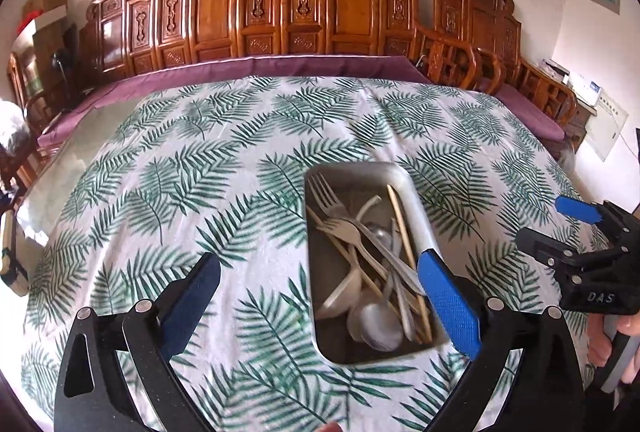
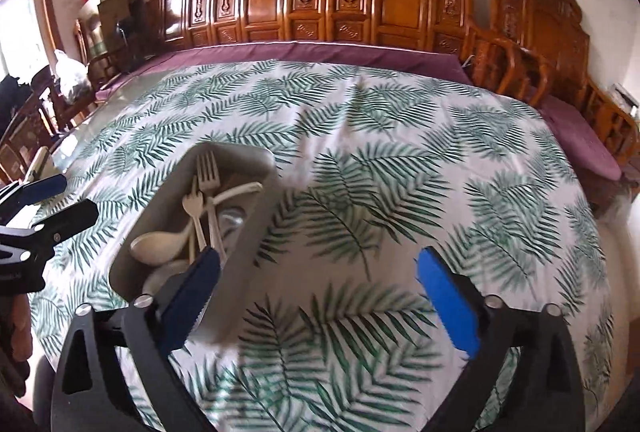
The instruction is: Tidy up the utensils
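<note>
**Both grippers wide over a full tray**

The tray sits on the table, on a cloth printed with green fern leaves, its long side running away from the person. Inside it the utensils lie in a loose heap: a metal fork with its tines toward the far end, a pale fork crossing under it, chopsticks along the right wall, a pale spoon and a metal spoon at the near end. Everything I can see of the cutlery is inside the tray's rim.

The left gripper hangs above the near part of the tray with its jaws released and spread wide, nothing between them. Its right finger overlaps the tray's right rim in the left wrist view; its left finger is out over bare cloth, well to the left of the tray.

The right gripper is likewise released and empty, jaws far apart. It sits to the right of the tray; its left finger overlaps the tray's near right corner, and the rest of its span is over open cloth.

To the left, right and far side of the tray the cloth is bare all the way to the table's edges. Beyond the far edge runs a purple cushion and a carved wooden bench back.
</note>
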Tool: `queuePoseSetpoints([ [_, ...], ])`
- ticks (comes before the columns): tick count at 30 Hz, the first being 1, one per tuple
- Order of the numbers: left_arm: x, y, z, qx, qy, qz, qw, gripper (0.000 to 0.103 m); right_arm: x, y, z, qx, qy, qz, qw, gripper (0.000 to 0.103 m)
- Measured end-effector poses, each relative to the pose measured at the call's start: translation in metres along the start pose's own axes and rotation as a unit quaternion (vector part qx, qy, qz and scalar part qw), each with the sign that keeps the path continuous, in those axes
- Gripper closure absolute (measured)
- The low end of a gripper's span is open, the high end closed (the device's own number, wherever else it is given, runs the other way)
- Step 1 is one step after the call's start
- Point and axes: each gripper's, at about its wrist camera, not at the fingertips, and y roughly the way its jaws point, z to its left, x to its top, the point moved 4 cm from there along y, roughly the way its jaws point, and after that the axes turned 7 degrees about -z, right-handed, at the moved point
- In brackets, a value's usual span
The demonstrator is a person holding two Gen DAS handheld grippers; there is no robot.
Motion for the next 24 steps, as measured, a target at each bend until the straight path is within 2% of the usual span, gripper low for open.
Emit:
queuePoseSetpoints([
  [5, -0.013, -0.022, -0.018, -0.004, -0.003, -0.001, 1.0000, 0.008, -0.020, -0.032, -0.012, -0.009, 0.013, -0.008, 1.000, 0.003],
  [12, -0.026, -0.074, -0.046, -0.016, -0.003, -0.014, 0.9998, 0.008, -0.038, -0.094, -0.025, -0.031, 0.022, -0.042, 0.998, 0.003],
  [19, -0.021, -0.138, -0.067, -0.020, 0.004, -0.052, 0.9985, 0.008, -0.040, -0.157, -0.030, -0.032, 0.040, -0.088, 0.995, 0.003],
  [24, -0.012, -0.184, -0.077, -0.010, 0.010, -0.088, 0.9960, 0.008, -0.031, -0.200, -0.028, -0.017, 0.049, -0.124, 0.991, 0.003],
])
